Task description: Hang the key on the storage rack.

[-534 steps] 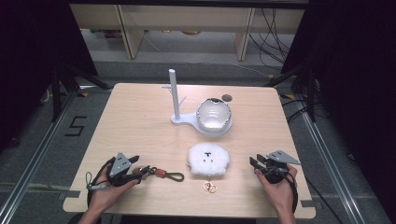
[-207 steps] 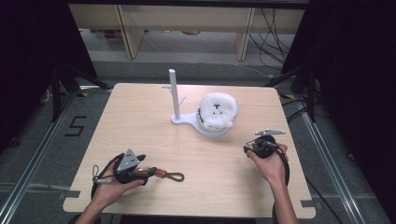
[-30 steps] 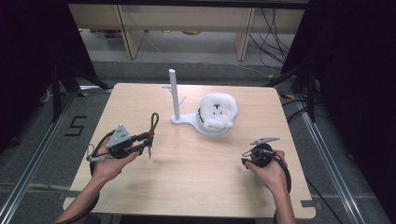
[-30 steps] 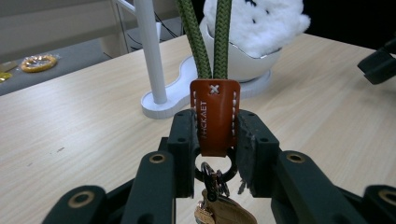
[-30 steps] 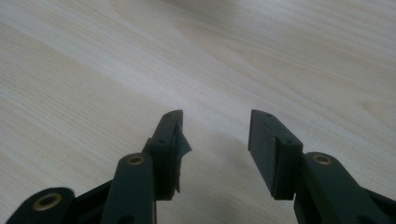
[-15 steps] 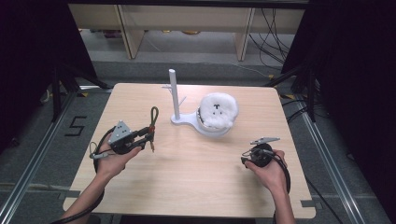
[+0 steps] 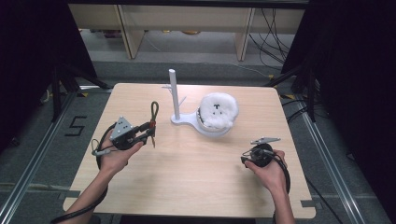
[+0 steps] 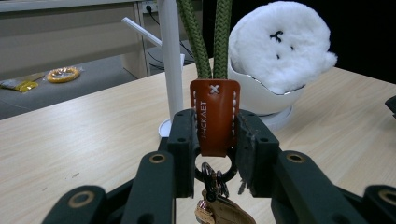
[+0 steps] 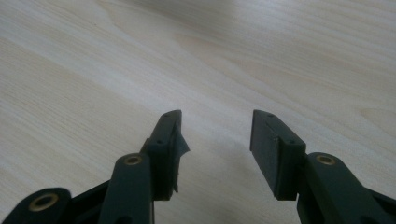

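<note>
Left gripper view: the left gripper (image 8: pixel 214 144) clamps a keychain's brown leather tab (image 8: pixel 214 119), green cord loop (image 8: pixel 208 37) upright; right gripper (image 9: pixel 215 140) gapes above the tabletop (image 9: pixel 93 70).

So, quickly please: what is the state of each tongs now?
Left tongs: closed on the keychain, by its leather tab.
Right tongs: open, holding nothing, above the table.
</note>
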`<action>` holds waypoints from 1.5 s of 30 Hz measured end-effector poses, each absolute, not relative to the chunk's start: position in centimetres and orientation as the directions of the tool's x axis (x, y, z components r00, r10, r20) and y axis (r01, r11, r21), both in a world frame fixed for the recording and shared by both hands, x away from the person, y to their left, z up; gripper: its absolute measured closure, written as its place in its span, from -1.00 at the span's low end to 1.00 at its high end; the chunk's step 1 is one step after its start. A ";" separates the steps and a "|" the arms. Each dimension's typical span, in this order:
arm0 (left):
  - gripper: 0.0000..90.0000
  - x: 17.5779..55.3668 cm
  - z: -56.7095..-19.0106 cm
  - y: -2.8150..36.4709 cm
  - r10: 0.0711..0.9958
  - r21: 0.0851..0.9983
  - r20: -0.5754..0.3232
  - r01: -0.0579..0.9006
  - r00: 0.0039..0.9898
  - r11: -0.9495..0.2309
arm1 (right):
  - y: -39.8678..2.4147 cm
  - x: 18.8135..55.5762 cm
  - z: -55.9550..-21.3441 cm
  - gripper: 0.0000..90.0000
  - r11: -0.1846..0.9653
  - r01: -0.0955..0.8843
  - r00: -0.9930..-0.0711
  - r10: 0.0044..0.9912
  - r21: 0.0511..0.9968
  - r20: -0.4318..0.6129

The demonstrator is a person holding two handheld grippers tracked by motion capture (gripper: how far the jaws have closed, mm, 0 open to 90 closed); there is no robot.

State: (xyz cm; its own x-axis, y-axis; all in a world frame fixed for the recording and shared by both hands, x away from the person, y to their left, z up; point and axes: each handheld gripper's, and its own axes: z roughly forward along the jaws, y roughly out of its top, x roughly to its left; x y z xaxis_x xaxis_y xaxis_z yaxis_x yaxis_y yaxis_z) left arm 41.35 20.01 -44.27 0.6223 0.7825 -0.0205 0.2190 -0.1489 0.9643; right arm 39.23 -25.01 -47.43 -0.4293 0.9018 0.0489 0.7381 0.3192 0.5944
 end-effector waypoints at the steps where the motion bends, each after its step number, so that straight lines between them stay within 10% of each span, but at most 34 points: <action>1: 0.53 41.5 -44.2 20.0 0.781 0.964 -0.020 0.218 0.624 -0.150 | -25.0 39.2 -47.4 0.20 0.319 0.737 -0.430 0.901 0.596 0.049; 45: 0.53 45.4 -42.0 18.5 0.807 0.970 -0.020 0.206 0.591 -0.127 | -25.0 39.1 -47.5 0.19 0.307 0.740 -0.420 0.906 0.598 0.056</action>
